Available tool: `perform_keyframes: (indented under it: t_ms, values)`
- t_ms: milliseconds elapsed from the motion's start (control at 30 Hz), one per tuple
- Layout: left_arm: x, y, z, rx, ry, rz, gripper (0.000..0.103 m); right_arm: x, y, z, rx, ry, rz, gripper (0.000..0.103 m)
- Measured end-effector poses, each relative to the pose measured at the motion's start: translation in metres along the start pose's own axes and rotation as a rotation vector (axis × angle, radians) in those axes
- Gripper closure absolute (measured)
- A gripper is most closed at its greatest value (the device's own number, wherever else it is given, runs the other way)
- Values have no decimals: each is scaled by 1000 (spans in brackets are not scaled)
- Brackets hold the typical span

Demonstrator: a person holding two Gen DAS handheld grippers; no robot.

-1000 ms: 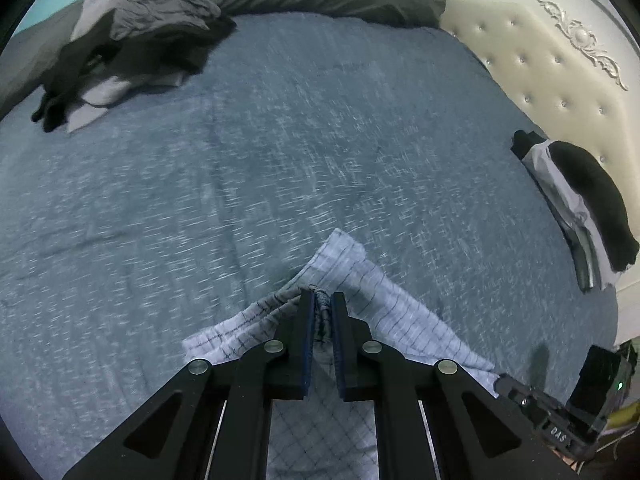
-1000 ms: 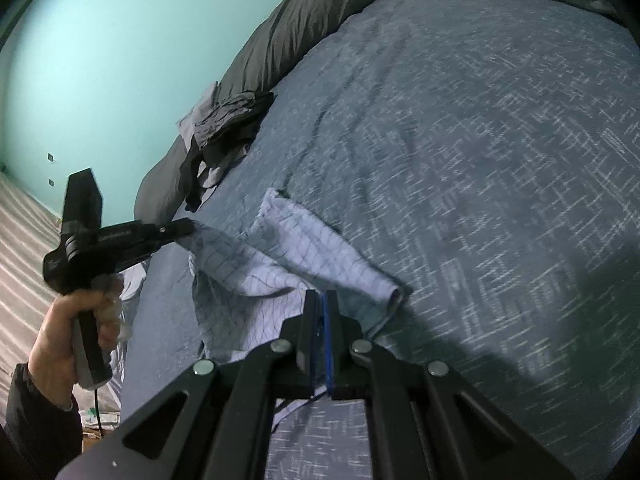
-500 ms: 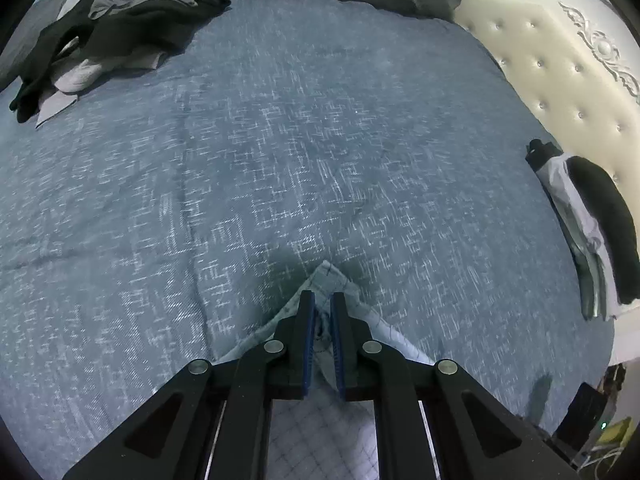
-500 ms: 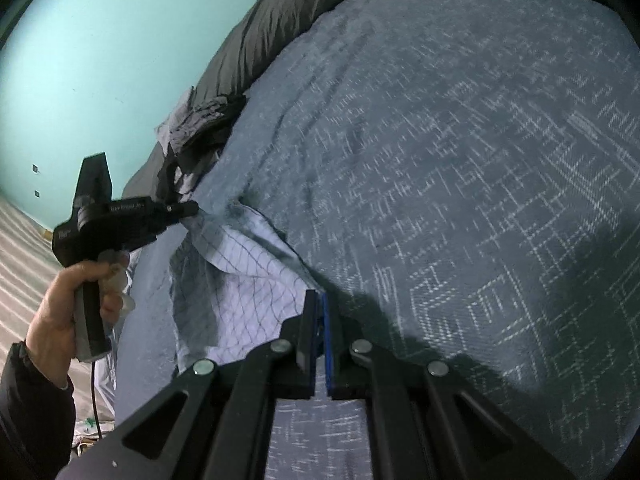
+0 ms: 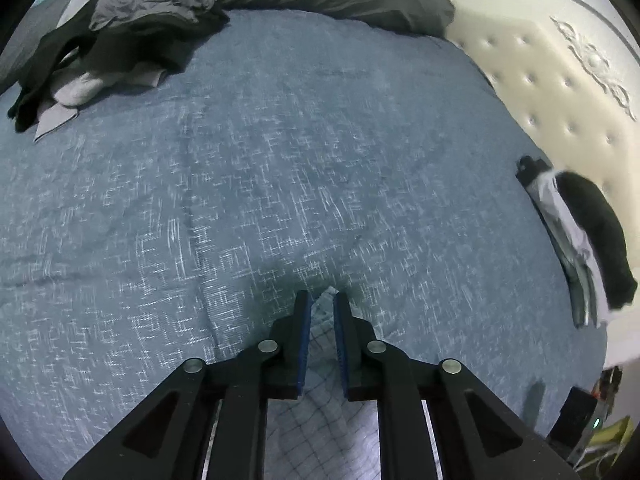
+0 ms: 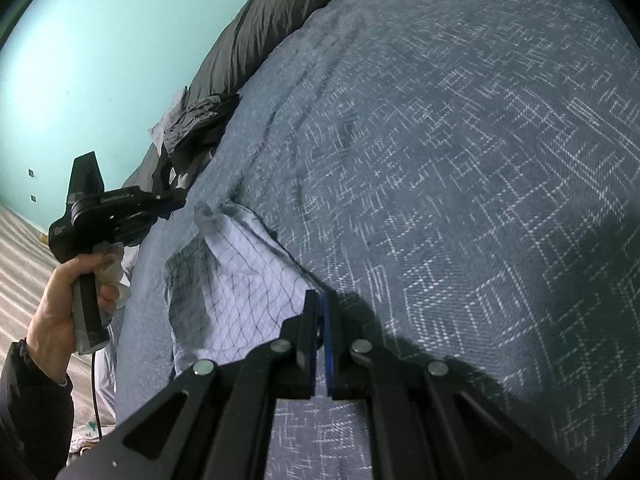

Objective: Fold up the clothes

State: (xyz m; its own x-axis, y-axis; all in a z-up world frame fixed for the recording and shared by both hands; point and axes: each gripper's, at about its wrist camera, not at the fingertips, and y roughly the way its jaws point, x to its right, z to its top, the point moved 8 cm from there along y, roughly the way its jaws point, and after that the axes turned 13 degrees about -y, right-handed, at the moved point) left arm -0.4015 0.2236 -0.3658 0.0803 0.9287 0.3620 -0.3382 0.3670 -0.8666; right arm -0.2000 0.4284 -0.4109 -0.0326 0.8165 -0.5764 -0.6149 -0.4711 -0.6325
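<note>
Though apparently freed (opening), cloth (image 5: 320,364) underlies left gripper (image 5: 321,300).

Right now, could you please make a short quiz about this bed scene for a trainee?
1. True or false: the checked cloth rests on the blue bedspread.
2. Multiple choice: what lies on the bed beside the cream headboard?
A. a folded stack with a black garment on top
B. a laptop
C. a pair of shoes
3. Short answer: which colour is the wall behind the loose pile of dark and grey clothes?

Key: 1 true; 2 A; 3 turquoise.
</note>
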Motion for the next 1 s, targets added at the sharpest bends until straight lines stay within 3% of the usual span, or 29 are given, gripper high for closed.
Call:
perform_keyframes:
  t_ms: [233, 367, 600, 833, 1000]
  values:
    - [4, 11, -22, -30, 77, -7, 76, 1, -2, 3, 9, 7, 6, 101]
    - [2, 19, -29, -31, 120, 33, 62, 3, -3, 3, 11, 21, 11, 101]
    - [-3, 40, -19, -5, 109, 68, 62, 4, -4, 3, 12, 25, 13, 101]
    - [-2, 39, -13, 6, 70, 30, 62, 5, -3, 2, 7, 24, 15, 101]
    - [-6, 29, -13, -8, 55, -3, 51, 5, -3, 2, 7, 28, 18, 101]
